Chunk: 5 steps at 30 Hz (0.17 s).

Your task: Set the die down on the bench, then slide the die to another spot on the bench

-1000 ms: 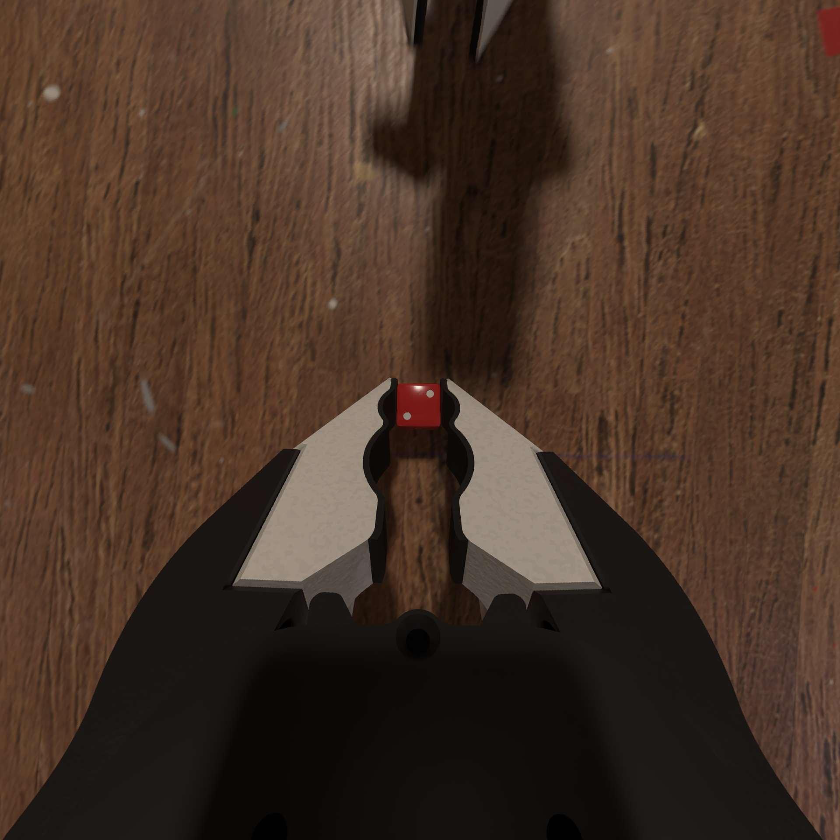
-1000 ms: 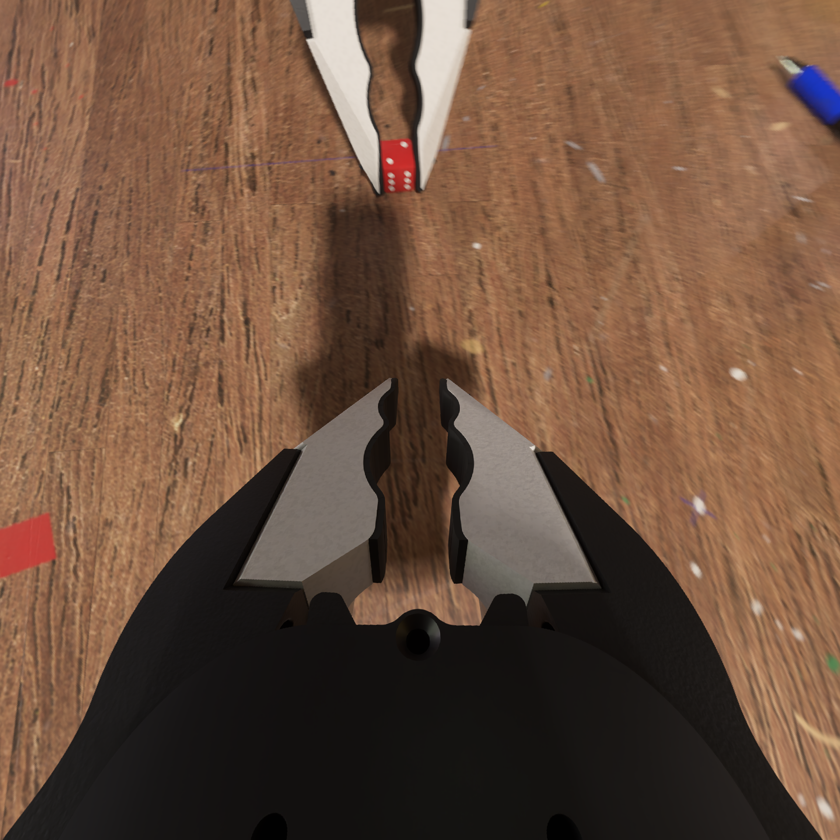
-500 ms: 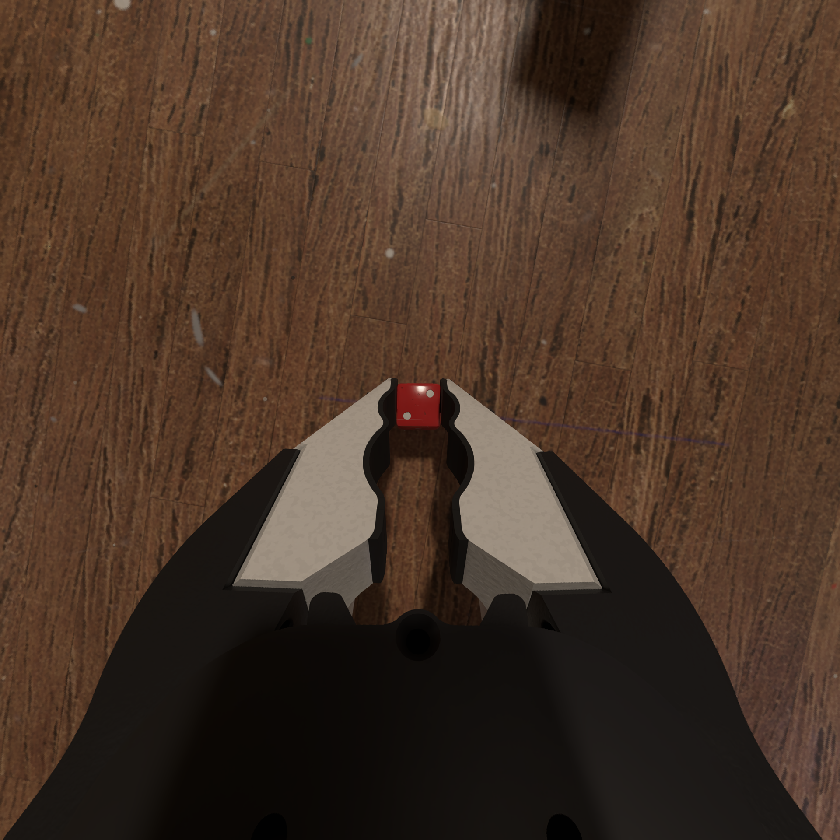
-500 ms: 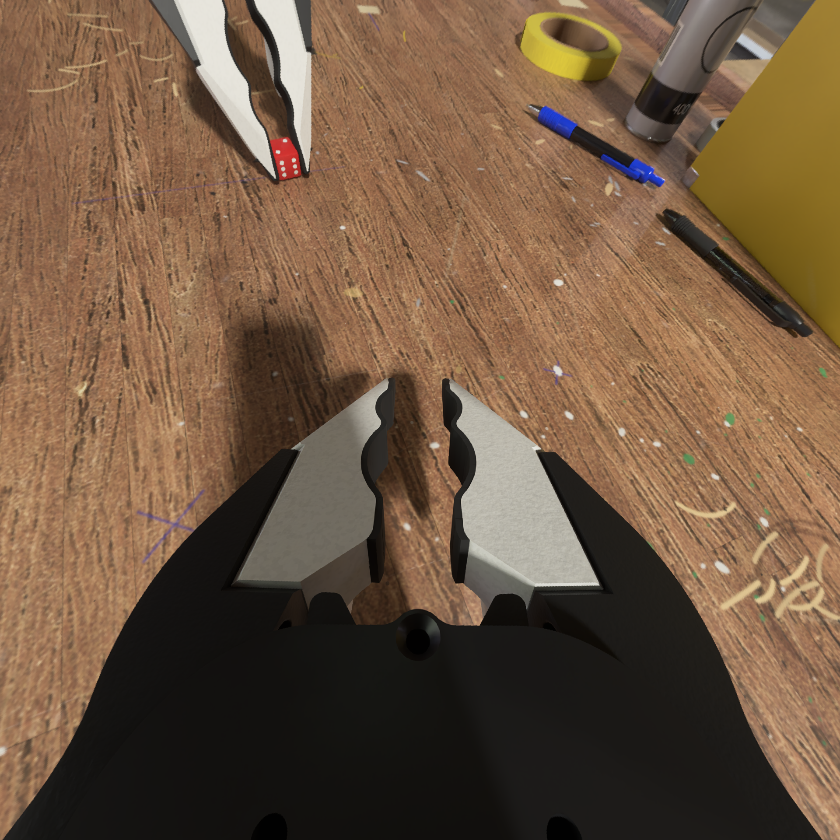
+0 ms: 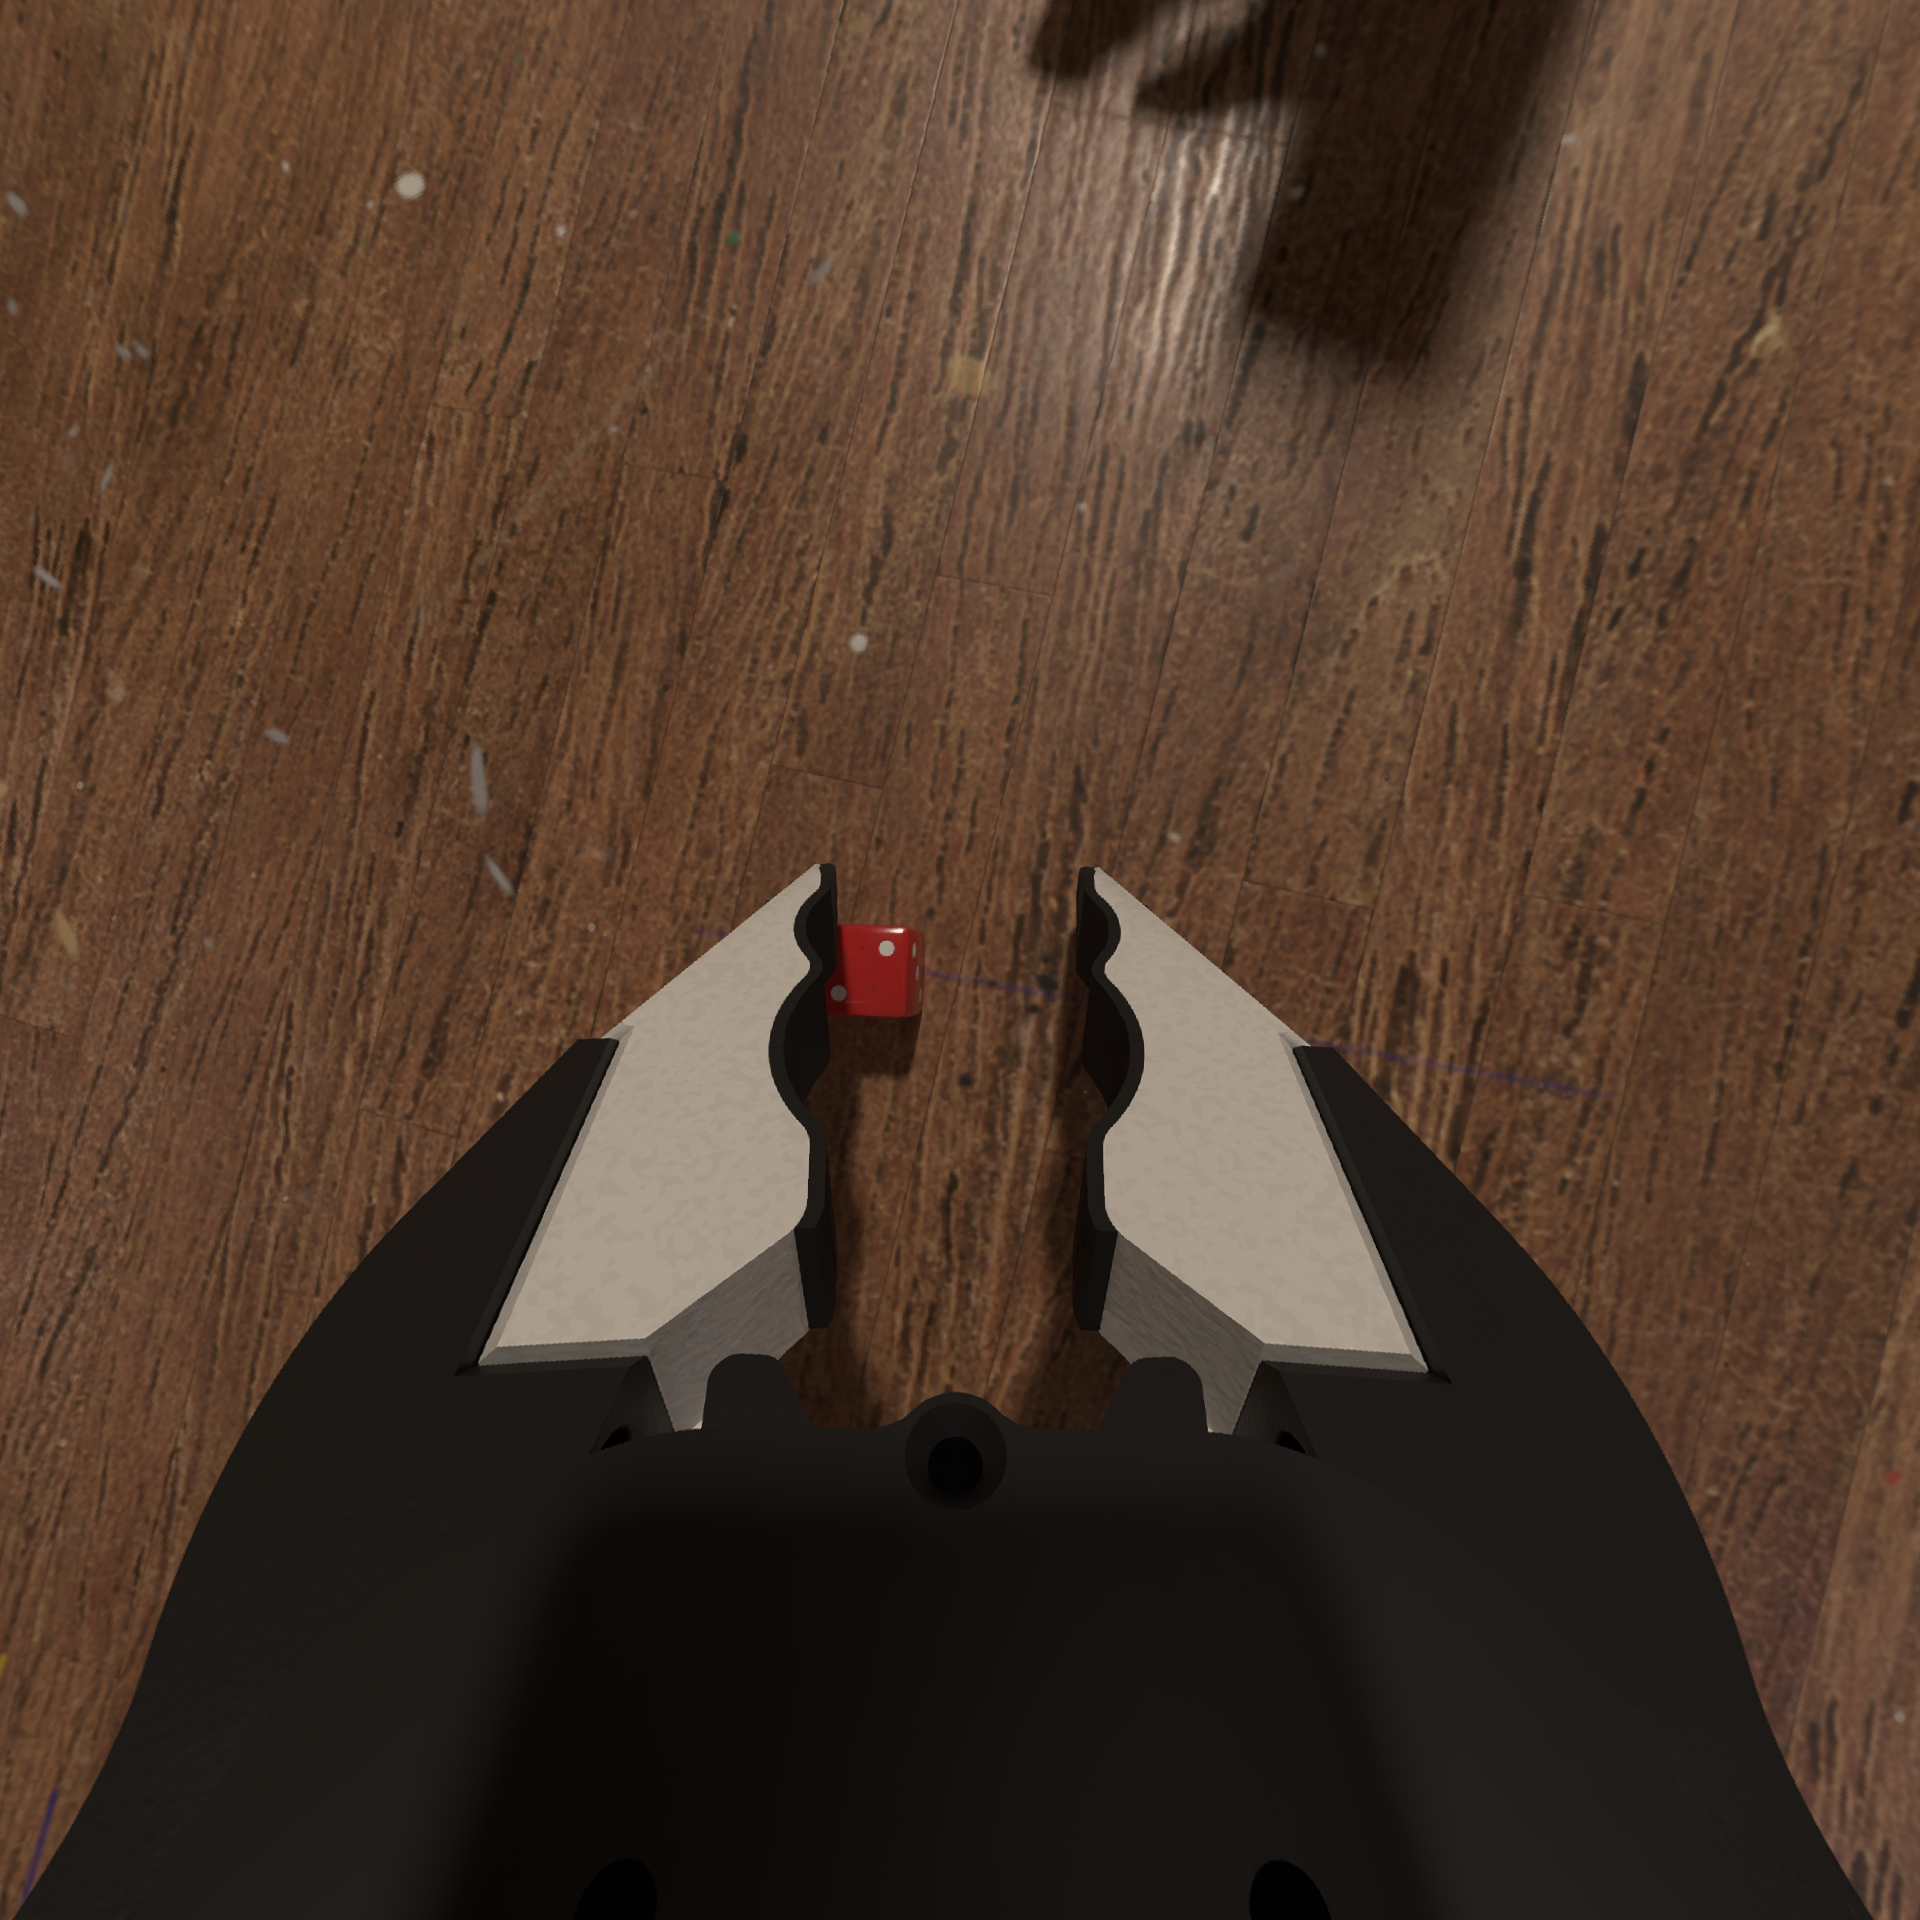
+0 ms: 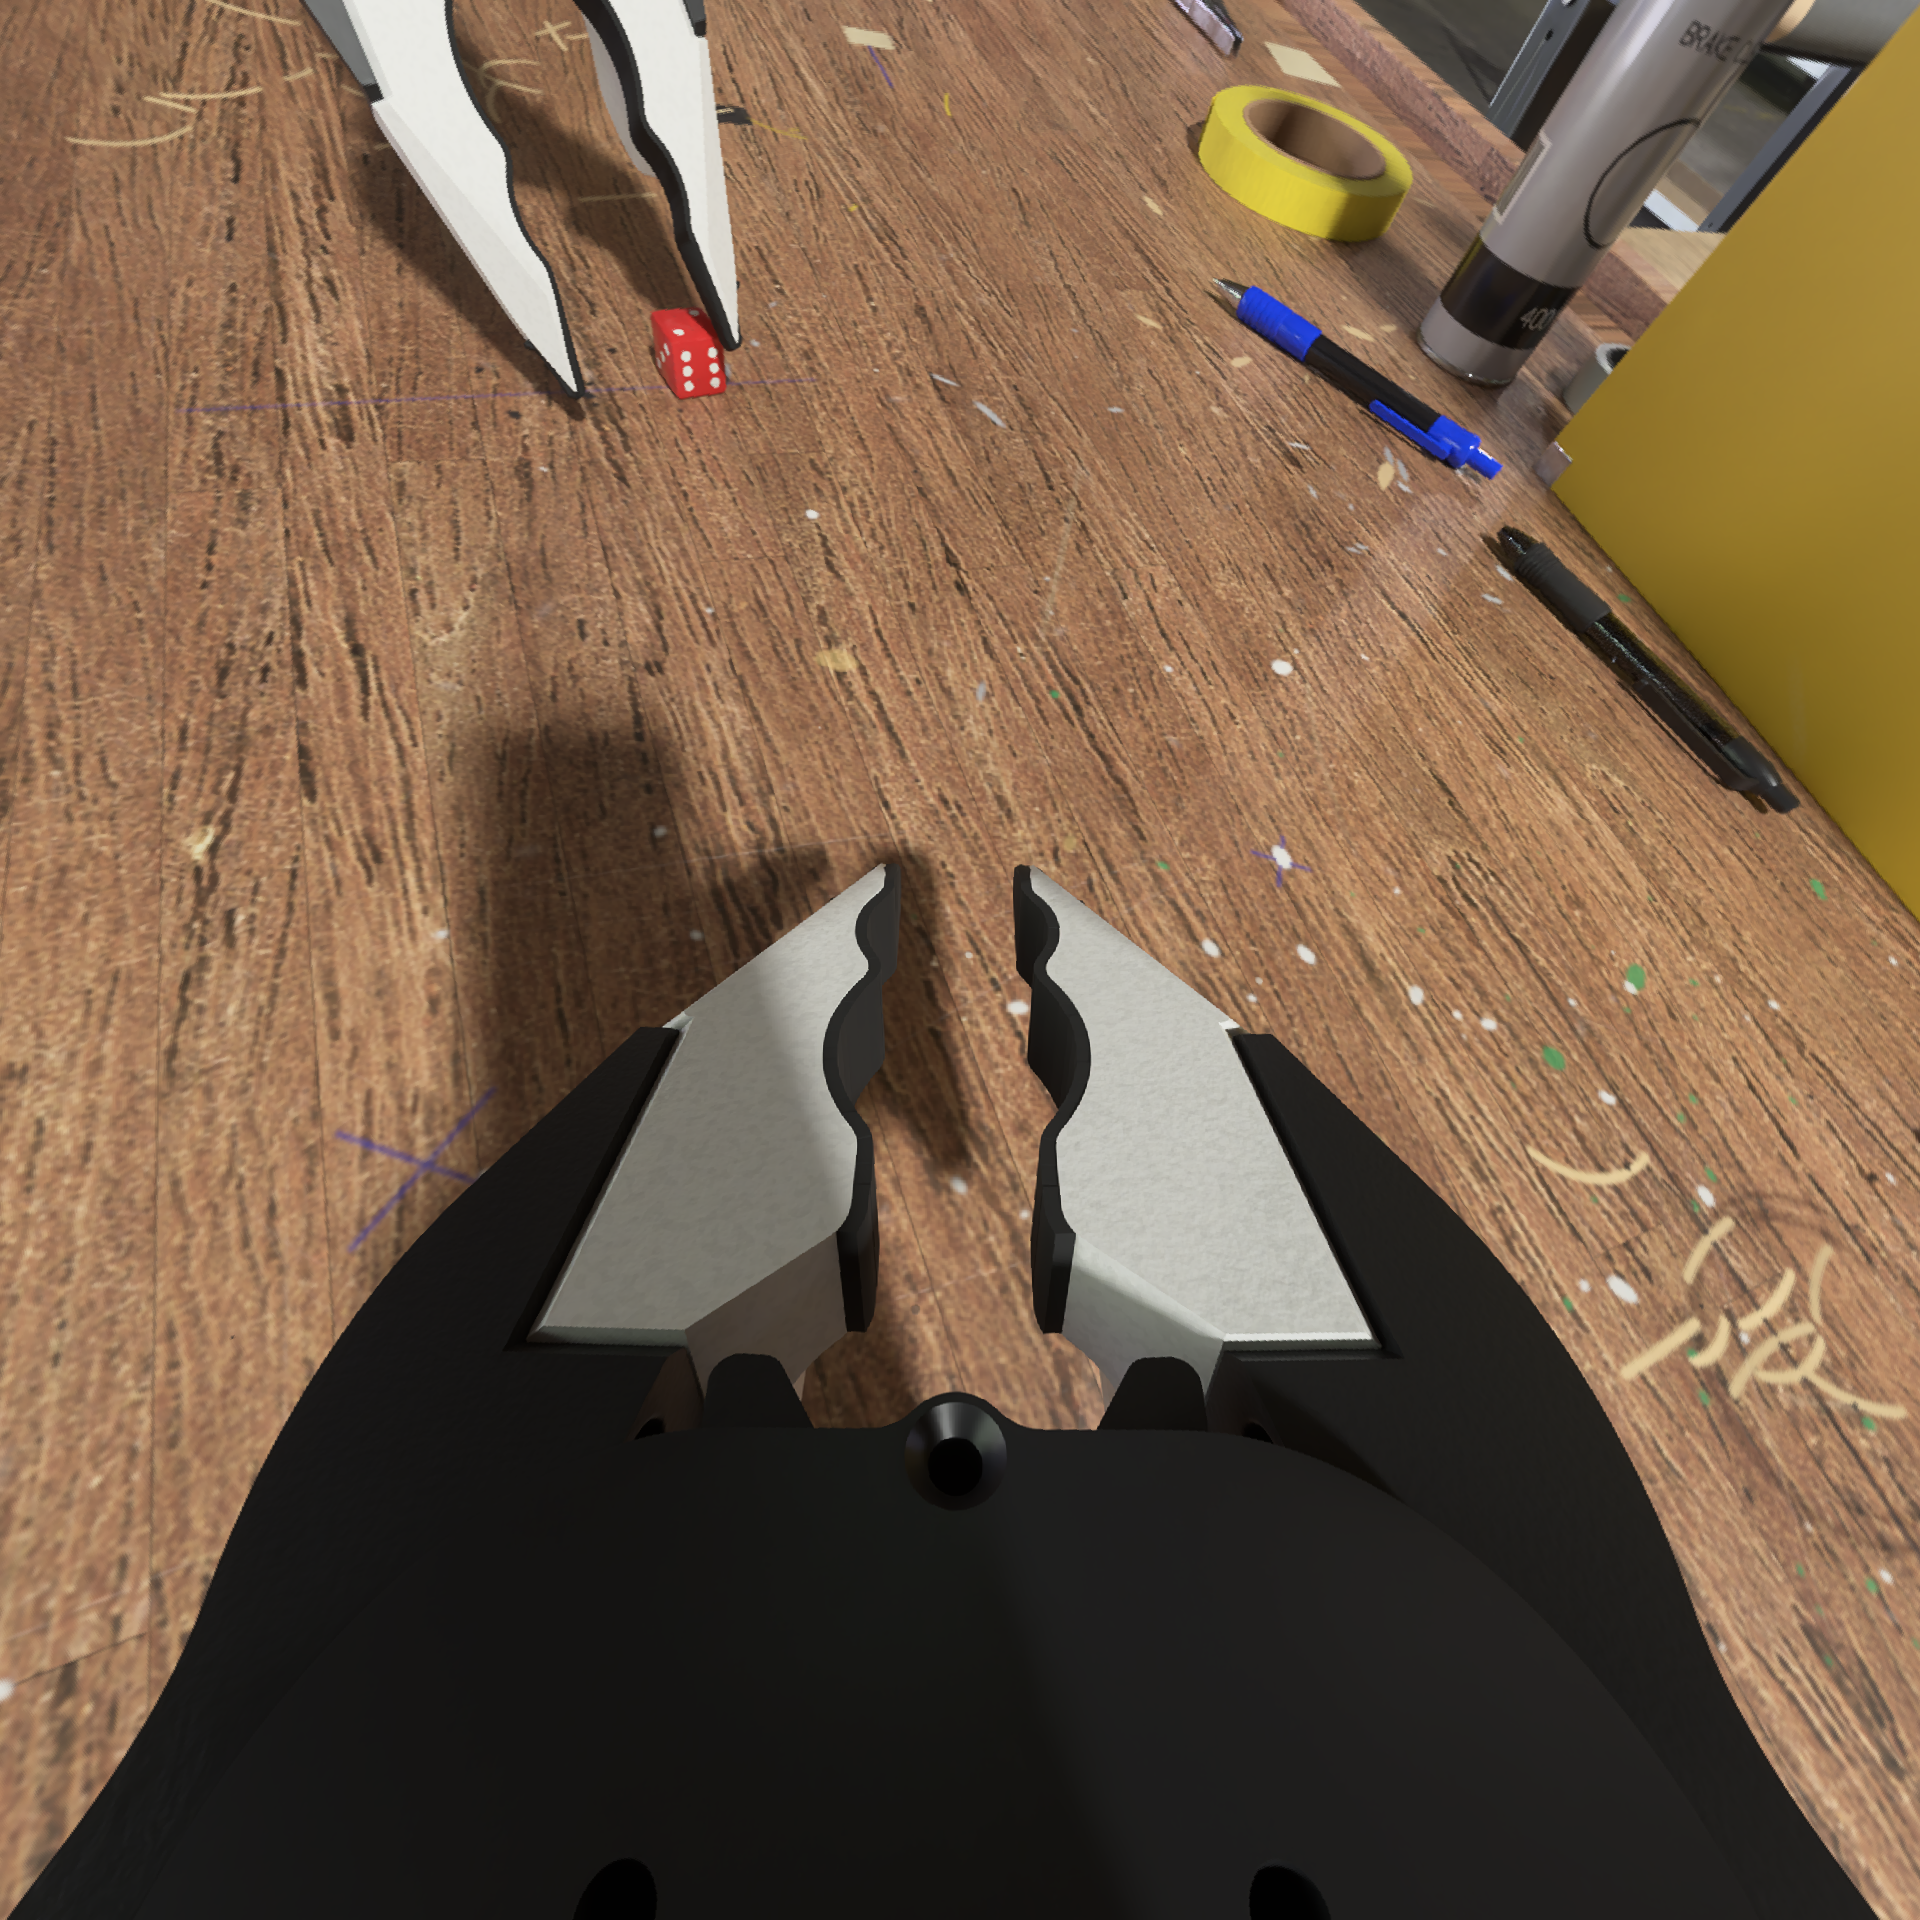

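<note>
The red die (image 5: 878,971) rests on the wooden bench (image 5: 416,520), between the fingers of my left gripper (image 5: 956,883), which is open. The die sits right against the left-hand finger (image 5: 717,1039), with a wide gap to the other finger. In the right wrist view the die (image 6: 688,353) stands on the bench beside one finger of the left gripper (image 6: 655,366), whose tips are down near the surface. My right gripper (image 6: 956,878) is narrowly open and empty, low over the bench, well short of the die.
To the right in the right wrist view are a yellow tape roll (image 6: 1304,161), a blue pen (image 6: 1351,374), a black pen (image 6: 1642,665), a grey can (image 6: 1558,208) and a yellow box (image 6: 1787,468). Paint flecks and scratches mark the bench.
My left gripper has opened and let go of the die, which now sits on the bench. The right gripper has barely moved since half a second ago.
</note>
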Available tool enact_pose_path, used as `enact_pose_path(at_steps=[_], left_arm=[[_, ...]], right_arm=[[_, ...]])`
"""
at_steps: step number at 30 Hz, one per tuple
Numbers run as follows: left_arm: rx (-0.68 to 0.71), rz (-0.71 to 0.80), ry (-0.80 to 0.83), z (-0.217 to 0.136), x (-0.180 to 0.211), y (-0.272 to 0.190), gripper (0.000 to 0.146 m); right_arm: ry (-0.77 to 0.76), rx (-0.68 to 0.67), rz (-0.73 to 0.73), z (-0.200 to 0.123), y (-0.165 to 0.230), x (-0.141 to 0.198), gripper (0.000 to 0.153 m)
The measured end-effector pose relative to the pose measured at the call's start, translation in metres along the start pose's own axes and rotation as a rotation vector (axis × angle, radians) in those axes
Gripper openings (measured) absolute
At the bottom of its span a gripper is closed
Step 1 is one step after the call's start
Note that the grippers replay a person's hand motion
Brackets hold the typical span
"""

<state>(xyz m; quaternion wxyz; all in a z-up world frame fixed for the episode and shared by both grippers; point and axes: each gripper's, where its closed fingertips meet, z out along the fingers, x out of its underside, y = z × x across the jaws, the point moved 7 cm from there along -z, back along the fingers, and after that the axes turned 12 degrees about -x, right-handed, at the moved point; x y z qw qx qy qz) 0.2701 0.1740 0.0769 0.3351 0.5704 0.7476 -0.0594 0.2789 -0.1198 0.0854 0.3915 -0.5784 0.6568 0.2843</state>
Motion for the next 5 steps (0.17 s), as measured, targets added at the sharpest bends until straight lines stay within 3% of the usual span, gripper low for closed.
enact_pose_path(at_steps=[5], left_arm=[[0.006, -0.015, -0.01, 0.0034, 0.0002, -0.0031, 0.046]], right_arm=[[0.008, -0.013, -0.019, 0.0059, 0.0058, -0.0014, 0.021]])
